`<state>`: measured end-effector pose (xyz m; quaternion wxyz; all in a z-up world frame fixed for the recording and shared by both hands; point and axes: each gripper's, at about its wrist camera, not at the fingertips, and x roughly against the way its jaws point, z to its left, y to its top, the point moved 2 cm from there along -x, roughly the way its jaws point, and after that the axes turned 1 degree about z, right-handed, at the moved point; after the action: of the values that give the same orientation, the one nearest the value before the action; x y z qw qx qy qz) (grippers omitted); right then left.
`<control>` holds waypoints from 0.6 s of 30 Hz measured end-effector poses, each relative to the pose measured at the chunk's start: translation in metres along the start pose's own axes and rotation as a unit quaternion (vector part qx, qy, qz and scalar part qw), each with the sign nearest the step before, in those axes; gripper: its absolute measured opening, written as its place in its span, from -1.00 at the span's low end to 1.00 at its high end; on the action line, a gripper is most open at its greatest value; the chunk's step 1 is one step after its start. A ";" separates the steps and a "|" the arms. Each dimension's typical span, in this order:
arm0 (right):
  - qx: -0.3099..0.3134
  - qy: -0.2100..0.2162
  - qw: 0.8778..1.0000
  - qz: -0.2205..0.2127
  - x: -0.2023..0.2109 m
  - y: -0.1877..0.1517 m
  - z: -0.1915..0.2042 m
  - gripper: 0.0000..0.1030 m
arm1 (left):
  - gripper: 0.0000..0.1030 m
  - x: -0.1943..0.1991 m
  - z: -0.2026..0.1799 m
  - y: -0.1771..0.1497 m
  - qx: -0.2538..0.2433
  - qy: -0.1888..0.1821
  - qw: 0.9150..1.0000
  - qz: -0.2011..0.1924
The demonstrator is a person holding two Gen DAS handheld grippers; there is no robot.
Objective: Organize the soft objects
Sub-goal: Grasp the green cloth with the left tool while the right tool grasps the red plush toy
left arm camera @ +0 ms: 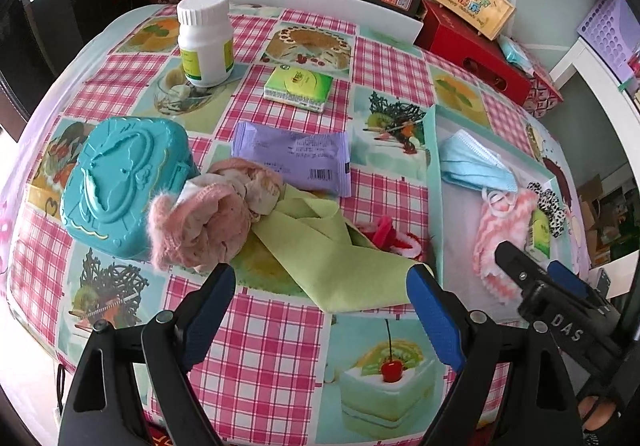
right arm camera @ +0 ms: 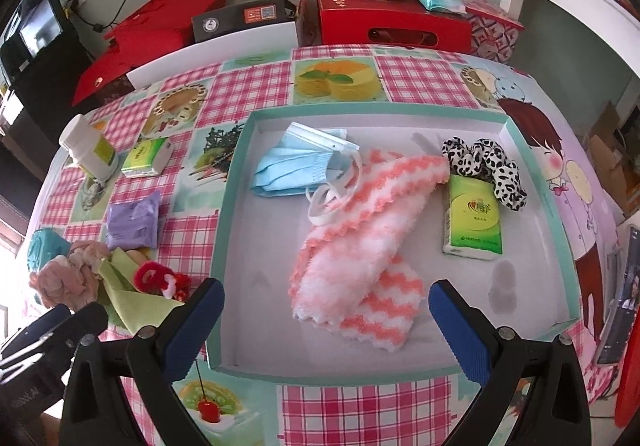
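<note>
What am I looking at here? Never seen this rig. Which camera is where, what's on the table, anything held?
No robot: a person holds one pair of tongs in each hand, each with a fisheye camera looking along its fingers.

Left wrist view: left tongs open, empty, over a green cloth, a pink fuzzy bundle, a teal case, a purple packet and a white bottle.

Right wrist view: right tongs open, empty, over a shallow tray holding a pink-and-white towel, a blue face mask, a green tissue pack and a spotted scrunchie.

Nothing is held.
</note>
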<state>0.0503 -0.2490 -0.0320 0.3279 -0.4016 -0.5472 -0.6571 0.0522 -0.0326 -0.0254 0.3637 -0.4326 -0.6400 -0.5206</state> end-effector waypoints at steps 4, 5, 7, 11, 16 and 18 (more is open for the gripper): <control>0.001 0.008 1.000 -0.008 0.002 0.001 0.002 1.00 | 0.70 -0.007 0.000 -0.001 0.000 0.007 1.000 0.008; 0.000 0.014 1.000 -0.011 0.003 0.002 0.004 1.00 | 0.69 -0.010 0.000 -0.002 -0.001 0.008 1.000 0.011; 0.001 0.027 0.999 -0.017 0.005 0.003 0.007 1.00 | 0.68 -0.013 0.000 -0.003 -0.001 0.011 1.000 0.014; 0.003 0.046 0.999 -0.025 0.005 0.005 0.013 1.00 | 0.62 -0.016 -0.002 -0.003 -0.005 0.014 1.000 0.017; 0.002 0.070 0.997 -0.022 0.002 0.005 0.019 1.00 | 0.62 -0.022 -0.002 -0.004 -0.007 0.016 1.000 0.024; 0.008 0.074 0.997 -0.024 0.002 0.005 0.022 1.00 | 0.62 -0.025 -0.002 -0.003 -0.006 0.016 1.000 0.026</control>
<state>0.0577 -0.2284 -0.0265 0.3545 -0.3361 -0.5364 -0.6882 0.0582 -0.0388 -0.0488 0.3850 -0.4429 -0.6192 -0.5218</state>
